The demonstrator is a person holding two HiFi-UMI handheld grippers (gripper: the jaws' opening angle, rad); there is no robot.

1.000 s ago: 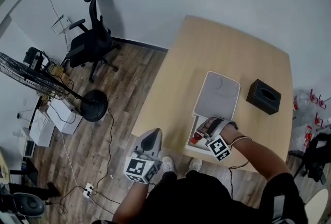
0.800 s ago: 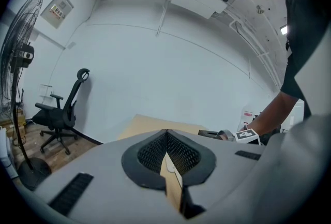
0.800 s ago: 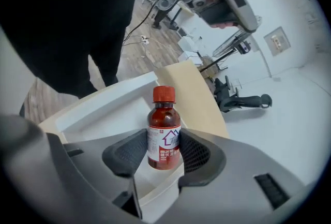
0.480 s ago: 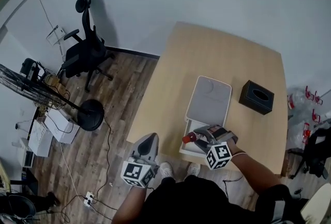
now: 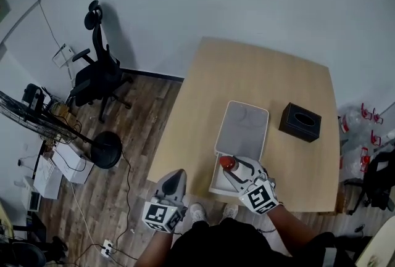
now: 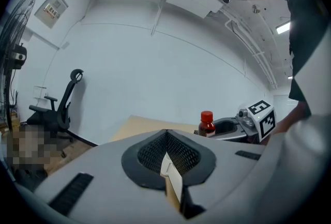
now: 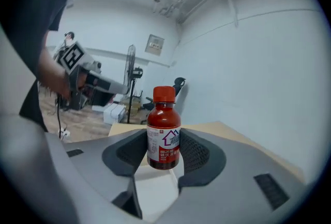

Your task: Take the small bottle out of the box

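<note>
Small bottle (image 7: 164, 132) upright in the right gripper (image 5: 233, 171), above the box (image 5: 214, 187).
Its jaws pinch the bottle's body; bare counter (image 5: 203, 111) lies just beside. Left gripper (image 5: 176, 173) jaws closed, empty, farther off.

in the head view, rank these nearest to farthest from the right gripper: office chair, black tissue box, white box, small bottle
1. small bottle, clamped in the jaws of the right gripper.
2. white box, open, directly under that gripper.
3. black tissue box, farther back on the right.
4. office chair, on the floor far left.
</note>
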